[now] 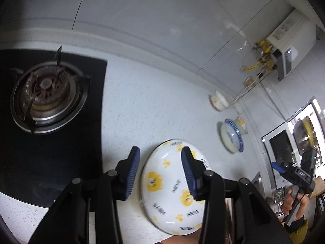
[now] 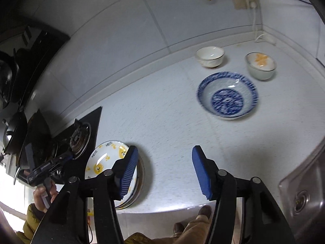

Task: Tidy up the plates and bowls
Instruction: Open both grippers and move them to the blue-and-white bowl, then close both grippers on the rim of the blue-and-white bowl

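Nearest the left wrist camera, the left gripper (image 1: 160, 160) hangs above the white counter (image 1: 126, 105) with its blue-padded fingers (image 1: 134, 168) parted and nothing between them; the pads press on no object. Just beyond and below them lies the plate (image 1: 168, 187), white with yellow flowers and dark lettering, near the counter's front edge and beside the black stove top (image 1: 50, 162). The right wrist view shows that this plate is the top one of a small stack of plates (image 2: 140, 174), whose rims show under it. The right gripper (image 2: 164, 158) also stands apart from the dishes, its fingers (image 2: 200, 168) spread with bare counter between them, the stack just to the left of its left finger. Farther along the counter sits the blue-patterned bowl (image 2: 227, 95), upright and by itself, well apart from the plates. Behind it, close to the wall, stand two smaller bowls: the plain white bowl (image 2: 210, 57) and, to its right, the bowl with an orange mark inside (image 2: 261, 66), neither touching the other. At the right edge a steel sink (image 2: 304, 185) is set into the counter. On the stove top sits a round burner (image 1: 46, 95). At the far edge of each view a hand (image 1: 294, 201) holds the other gripper's handle.
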The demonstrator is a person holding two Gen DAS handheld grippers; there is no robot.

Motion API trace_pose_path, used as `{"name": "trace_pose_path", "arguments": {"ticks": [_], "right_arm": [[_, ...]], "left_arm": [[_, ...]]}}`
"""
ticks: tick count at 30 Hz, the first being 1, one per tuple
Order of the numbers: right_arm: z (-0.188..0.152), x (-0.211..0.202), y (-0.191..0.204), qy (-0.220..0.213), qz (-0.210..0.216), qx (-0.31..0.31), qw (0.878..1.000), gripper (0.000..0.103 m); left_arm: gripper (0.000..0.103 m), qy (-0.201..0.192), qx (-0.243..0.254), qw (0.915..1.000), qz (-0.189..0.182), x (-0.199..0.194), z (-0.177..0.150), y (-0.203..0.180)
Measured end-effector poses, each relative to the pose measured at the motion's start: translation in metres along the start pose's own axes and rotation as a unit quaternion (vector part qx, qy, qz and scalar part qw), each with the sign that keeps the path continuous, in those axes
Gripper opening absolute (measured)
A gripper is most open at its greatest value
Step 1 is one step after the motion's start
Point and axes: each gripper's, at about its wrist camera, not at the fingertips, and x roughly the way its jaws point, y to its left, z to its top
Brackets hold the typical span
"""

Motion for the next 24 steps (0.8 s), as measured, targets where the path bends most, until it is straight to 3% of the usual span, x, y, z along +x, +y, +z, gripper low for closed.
{"name": "trace_pose_path", "arguments": {"ticks": [2,4,5,10,14,20,24], "right_arm": [[0.005,-0.010,-0.017,-0.011,-0.011,0.011,1.000,0.056],[0.013,-0.019,-0.038,-0.020,-0.018,0.023,0.999,0.056],[0.016,-0.022,-0.047,-0.024,-0.021,0.028,0.999,0.057],[0.035,-0.022,-0.100,-0.023,-0.034,0.052,0.998,0.062],[0.052,-0.005,-0.142,-0.003,-0.034,0.057,0.998,0.067],[0.082,0.029,-0.195,0.032,-0.026,0.041,0.998,0.070],[0.105,0.062,-0.222,0.060,-0.012,0.033,0.998,0.071]], "left_arm": [[0.048,-0.019,0.006,0.9996,-0.020,-0.008,0.001,-0.018],[0.070,-0.027,0.017,0.9981,-0.053,-0.008,-0.001,-0.042],[0.073,-0.025,0.019,0.9972,-0.067,-0.005,-0.003,-0.053],[0.073,0.022,-0.004,0.9878,-0.154,0.036,-0.022,-0.106],[0.073,0.072,-0.048,0.9775,-0.192,0.094,-0.044,-0.154],[0.073,0.118,-0.062,0.9811,-0.141,0.189,-0.078,-0.224],[0.073,0.119,-0.055,0.9872,-0.090,0.248,-0.072,-0.258]]}}
